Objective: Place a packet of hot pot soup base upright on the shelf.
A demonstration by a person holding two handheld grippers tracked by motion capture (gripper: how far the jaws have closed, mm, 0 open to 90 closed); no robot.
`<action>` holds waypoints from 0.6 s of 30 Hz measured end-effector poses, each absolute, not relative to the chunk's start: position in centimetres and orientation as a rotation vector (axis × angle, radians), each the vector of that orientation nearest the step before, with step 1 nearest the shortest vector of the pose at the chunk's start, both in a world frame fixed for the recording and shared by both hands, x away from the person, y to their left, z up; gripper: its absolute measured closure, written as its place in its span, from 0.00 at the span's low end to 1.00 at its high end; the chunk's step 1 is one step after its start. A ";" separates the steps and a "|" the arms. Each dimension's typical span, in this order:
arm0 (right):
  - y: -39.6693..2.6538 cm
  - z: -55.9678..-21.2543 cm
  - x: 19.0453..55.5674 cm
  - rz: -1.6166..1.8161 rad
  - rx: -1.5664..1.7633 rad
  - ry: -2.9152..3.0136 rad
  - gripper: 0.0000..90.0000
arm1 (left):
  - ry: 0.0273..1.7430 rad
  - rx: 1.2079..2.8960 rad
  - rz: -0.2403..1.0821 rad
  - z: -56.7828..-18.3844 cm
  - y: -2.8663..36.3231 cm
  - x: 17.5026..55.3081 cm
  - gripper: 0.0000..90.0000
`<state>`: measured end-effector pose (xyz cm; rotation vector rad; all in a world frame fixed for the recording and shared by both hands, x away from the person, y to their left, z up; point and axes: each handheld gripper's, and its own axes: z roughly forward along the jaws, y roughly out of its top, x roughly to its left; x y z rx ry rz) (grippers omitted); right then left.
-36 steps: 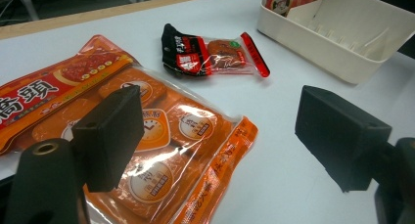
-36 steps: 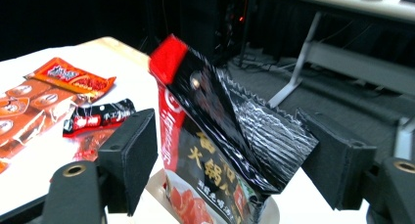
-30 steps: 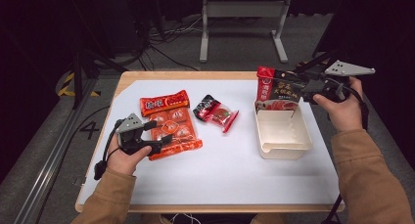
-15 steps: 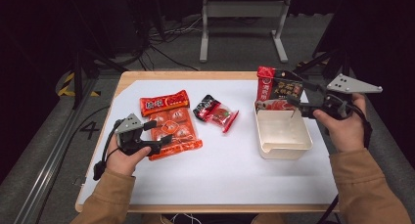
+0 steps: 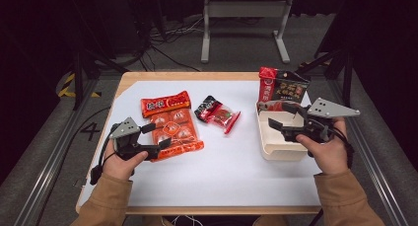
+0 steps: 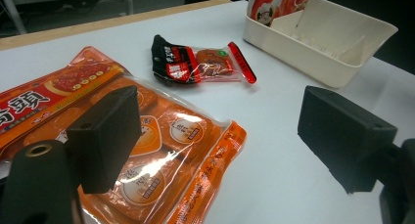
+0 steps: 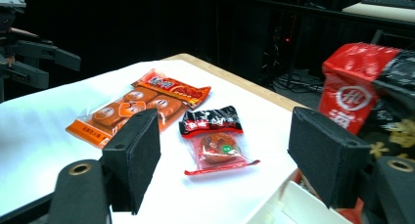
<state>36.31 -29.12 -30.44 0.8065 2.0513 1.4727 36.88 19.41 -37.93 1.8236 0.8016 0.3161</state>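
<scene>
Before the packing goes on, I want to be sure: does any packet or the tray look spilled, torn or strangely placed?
Nothing looks spilled or torn. The red-and-black foil snack bag stands upright at the far end of the cream plastic tray; the orange multi-pack and small clear-and-black packet lie flat.

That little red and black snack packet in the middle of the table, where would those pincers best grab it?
The small snack packet lies flat on the table, so probably from above, at the thin red sealed edge nearest the cream box. That flat strip sticks out past the bulging middle and has bare table around it, so open jaws could straddle it.
</scene>
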 end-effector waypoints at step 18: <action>-27.8 -33.3 36.4 1.469 0.860 2.104 0.32 | 0.816 1.809 0.348 -37.1 20.5 37.1 0.19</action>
